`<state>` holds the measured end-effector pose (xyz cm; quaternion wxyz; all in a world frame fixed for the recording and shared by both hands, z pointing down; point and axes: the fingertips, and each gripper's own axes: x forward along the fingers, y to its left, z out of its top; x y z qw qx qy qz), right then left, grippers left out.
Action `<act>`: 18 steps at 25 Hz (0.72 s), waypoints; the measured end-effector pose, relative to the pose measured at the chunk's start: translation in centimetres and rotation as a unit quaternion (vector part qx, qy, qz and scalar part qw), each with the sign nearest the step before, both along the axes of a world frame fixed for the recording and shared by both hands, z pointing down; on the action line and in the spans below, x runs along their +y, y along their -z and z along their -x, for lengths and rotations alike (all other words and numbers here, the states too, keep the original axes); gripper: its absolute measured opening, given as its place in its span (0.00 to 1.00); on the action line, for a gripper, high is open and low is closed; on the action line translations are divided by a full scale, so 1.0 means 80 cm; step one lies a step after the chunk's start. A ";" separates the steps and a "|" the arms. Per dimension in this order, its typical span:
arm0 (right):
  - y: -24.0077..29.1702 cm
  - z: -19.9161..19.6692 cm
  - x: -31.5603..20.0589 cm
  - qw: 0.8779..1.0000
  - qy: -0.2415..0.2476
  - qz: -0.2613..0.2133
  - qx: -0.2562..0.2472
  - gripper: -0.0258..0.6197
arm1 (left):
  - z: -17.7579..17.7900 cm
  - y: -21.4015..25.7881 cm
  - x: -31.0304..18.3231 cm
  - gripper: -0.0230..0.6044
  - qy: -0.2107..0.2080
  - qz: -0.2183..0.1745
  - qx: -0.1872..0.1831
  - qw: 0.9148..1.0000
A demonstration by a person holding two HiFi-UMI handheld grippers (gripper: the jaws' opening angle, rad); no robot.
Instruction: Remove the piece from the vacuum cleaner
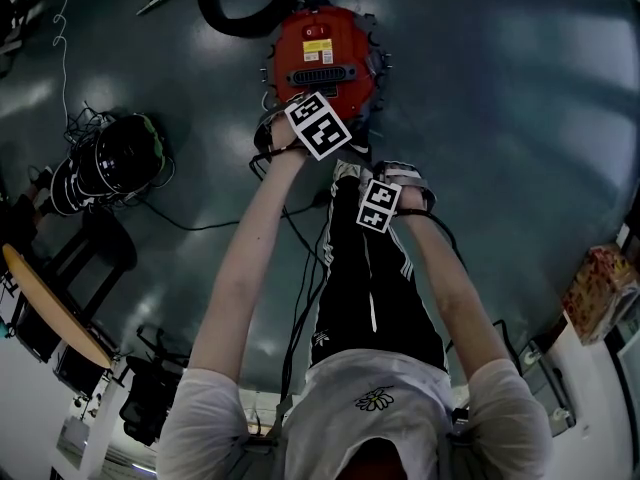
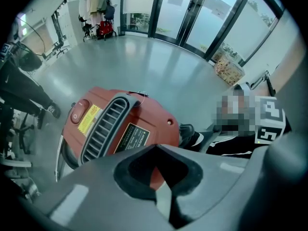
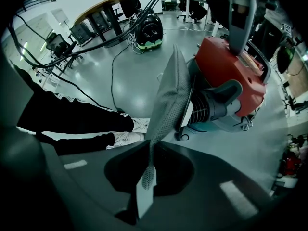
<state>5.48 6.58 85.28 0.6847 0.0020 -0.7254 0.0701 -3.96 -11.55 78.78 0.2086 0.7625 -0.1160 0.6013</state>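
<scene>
Far left: a black canister (image 1: 115, 158) with coiled cables stands on the grey floor (image 1: 520, 98), well apart from the work.

Left gripper (image 2: 156, 148): points steeply down over the near edge of the red vacuum cleaner (image 1: 320, 63). Its jaws stand together, tips meeting. Nothing is clamped between them, and only the red body shows through the hollow behind the tips. Contact with the body cannot be confirmed.

Centre: the vacuum cleaner sits on the floor, its vent grille and switch facing up.

Right gripper (image 3: 147, 150): points straight down, nearer the person than the vacuum cleaner and above a leg (image 1: 370, 278) in black trousers. Its jaws are closed tight on the lower end of a thin grey mesh piece (image 3: 168, 100). The piece rises from the jaws, just beside the vacuum cleaner's grey cylindrical end. Whether its far end touches the machine cannot be determined.
</scene>
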 end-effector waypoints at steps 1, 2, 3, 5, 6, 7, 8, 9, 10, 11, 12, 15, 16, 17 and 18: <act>0.000 0.000 0.001 1.000 0.001 0.001 0.000 0.09 | 0.000 0.000 0.000 0.04 0.002 -0.001 0.002 1.000; 0.001 0.001 0.002 1.000 0.001 0.002 -0.001 0.09 | 0.000 0.001 0.001 0.04 0.003 -0.003 0.003 1.000; 0.001 0.001 0.002 1.000 -0.001 0.002 -0.001 0.09 | 0.000 0.001 0.001 0.04 0.005 -0.005 0.003 1.000; 0.001 0.003 0.003 1.000 -0.005 0.003 -0.003 0.09 | 0.000 0.002 0.000 0.04 0.005 -0.006 0.002 1.000; 0.002 0.004 0.004 1.000 -0.007 0.004 -0.004 0.09 | 0.000 0.002 0.000 0.04 0.005 -0.006 0.002 1.000; 0.002 0.005 0.004 1.000 -0.009 0.006 -0.005 0.09 | 0.000 0.003 0.000 0.04 0.005 -0.006 0.002 1.000; 0.002 0.005 0.005 1.000 -0.010 0.007 -0.006 0.09 | 0.000 0.003 -0.001 0.04 0.007 -0.006 0.003 1.000; 0.002 0.006 0.005 1.000 -0.011 0.009 -0.007 0.09 | 0.000 0.003 -0.001 0.04 0.008 -0.008 0.004 1.000; 0.001 0.007 0.006 1.000 -0.012 0.011 -0.008 0.09 | 0.000 0.002 0.000 0.04 0.010 -0.010 0.006 1.000; 0.000 0.007 0.008 1.000 -0.014 0.013 -0.009 0.09 | 0.001 0.002 0.000 0.04 0.011 -0.012 0.007 1.000; 0.000 0.008 0.009 1.000 -0.015 0.014 -0.010 0.09 | 0.001 0.001 0.000 0.04 0.012 -0.013 0.007 1.000; 0.001 0.008 0.010 1.000 -0.017 0.015 -0.012 0.09 | 0.000 0.002 0.001 0.04 0.015 -0.010 0.010 1.000; 0.001 0.008 0.011 1.000 -0.018 0.016 -0.013 0.09 | 0.000 0.002 0.000 0.04 0.016 -0.009 0.011 1.000; 0.001 0.008 0.011 1.000 -0.019 0.017 -0.013 0.09 | 0.000 0.002 0.000 0.04 0.016 -0.009 0.012 1.000; 0.000 0.009 0.012 1.000 -0.021 0.017 -0.014 0.09 | 0.000 0.002 0.000 0.04 0.016 -0.011 0.013 1.000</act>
